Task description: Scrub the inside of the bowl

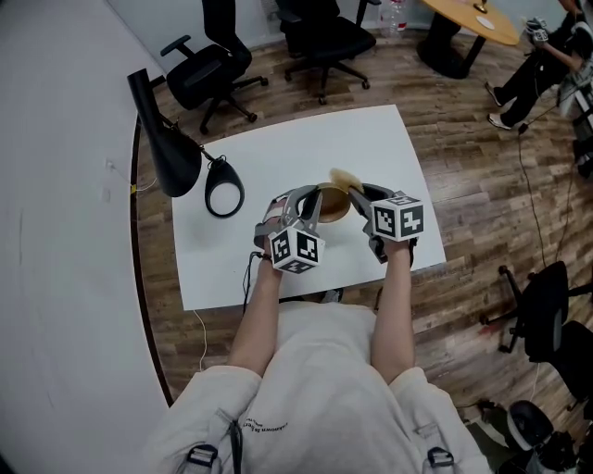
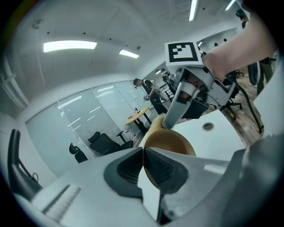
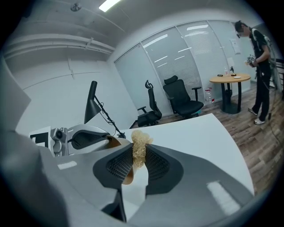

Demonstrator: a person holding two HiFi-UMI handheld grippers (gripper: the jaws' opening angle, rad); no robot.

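Observation:
A brown bowl [image 1: 332, 204] sits near the front of the white table [image 1: 278, 157], between my two grippers. My left gripper [image 1: 296, 208] is shut on the bowl's near-left rim; in the left gripper view the thin rim runs between its pads [image 2: 164, 170] and the bowl [image 2: 173, 142] opens beyond. My right gripper [image 1: 363, 196] is shut on a pale fibrous scrubber [image 1: 345, 178], held at the bowl's far-right rim. In the right gripper view the scrubber [image 3: 140, 144] sticks up between the pads [image 3: 155, 165], with the bowl's edge [image 3: 116, 142] and the left gripper [image 3: 84, 136] just behind.
A black desk lamp [image 1: 169, 143] and a black ring-shaped head [image 1: 224, 194] stand on the table's left side. Black office chairs [image 1: 218, 65] are behind the table. A round wooden table [image 1: 474, 20] and a seated person [image 1: 547, 65] are at the far right.

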